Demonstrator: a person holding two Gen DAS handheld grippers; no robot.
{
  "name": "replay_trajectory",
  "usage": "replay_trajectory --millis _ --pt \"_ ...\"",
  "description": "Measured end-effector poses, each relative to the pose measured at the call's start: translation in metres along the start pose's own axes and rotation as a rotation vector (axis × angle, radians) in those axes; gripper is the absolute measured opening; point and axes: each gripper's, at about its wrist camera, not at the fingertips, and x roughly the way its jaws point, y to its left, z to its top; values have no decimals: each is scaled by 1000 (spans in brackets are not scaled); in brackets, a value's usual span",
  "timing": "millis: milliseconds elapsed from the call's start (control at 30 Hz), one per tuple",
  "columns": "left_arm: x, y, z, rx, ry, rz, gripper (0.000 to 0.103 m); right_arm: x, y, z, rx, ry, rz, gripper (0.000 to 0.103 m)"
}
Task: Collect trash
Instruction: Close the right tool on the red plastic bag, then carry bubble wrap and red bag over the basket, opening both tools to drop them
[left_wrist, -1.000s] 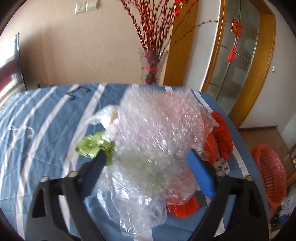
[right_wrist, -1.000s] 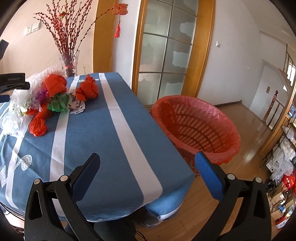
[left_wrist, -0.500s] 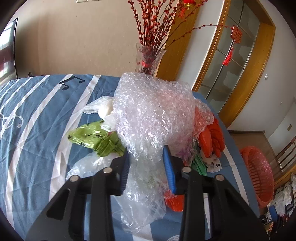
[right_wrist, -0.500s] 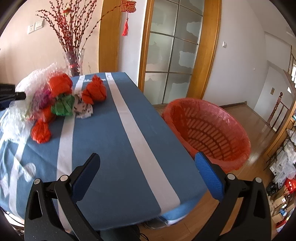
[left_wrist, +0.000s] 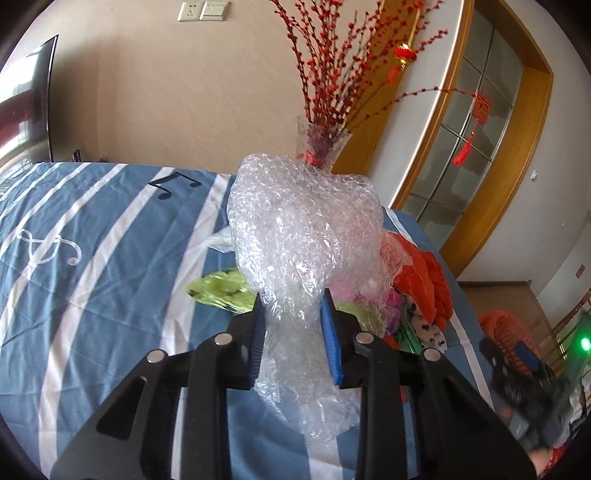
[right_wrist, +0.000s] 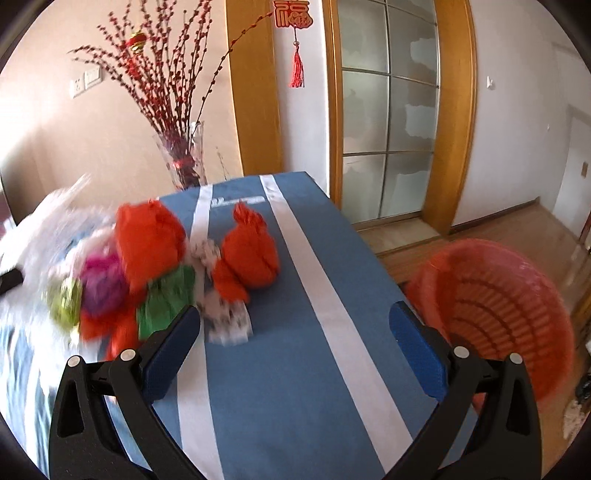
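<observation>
Changed since a second ago: the left gripper (left_wrist: 291, 328), then spread wide around the bubble wrap (left_wrist: 303, 240), has just been closing and now pinches the wrap's lower neck between its blue pads (left_wrist: 330, 343); the wrap bulges above them and a loose tail hangs below. The right gripper (right_wrist: 293, 332) has swung from the basket side toward the trash pile.

Right gripper: jaws wide apart, nothing between them, over the blue striped cloth (right_wrist: 295, 369).

Trash on the cloth, left of the right gripper: two red bundles (right_wrist: 247, 258), a green piece (right_wrist: 166, 299), a pink wad (right_wrist: 101, 280), a spotted white scrap (right_wrist: 229, 317); all blurred.

Yellow-green wrapper (left_wrist: 218, 291): on the cloth, just left of the wrap.

Red basket (right_wrist: 498, 310): on the floor, beside the table's right edge.

Vase of red twigs (left_wrist: 321, 147): behind the wrap.
</observation>
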Motion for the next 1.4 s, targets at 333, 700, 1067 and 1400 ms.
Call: replay_trajectory --millis 333,700,1067,1400 --pt "0 11 8 -12 -8 20 28 66 15 32 56 87 102 80" --pt "3 5 9 4 -12 7 28 99 21 32 -5 165 90 48" --pt "-13 -20 7 37 -33 -60 28 49 -19 21 33 105 110 39" --pt "-29 -76 -7 104 -29 -172 28 -20 -65 7 56 30 79 39"
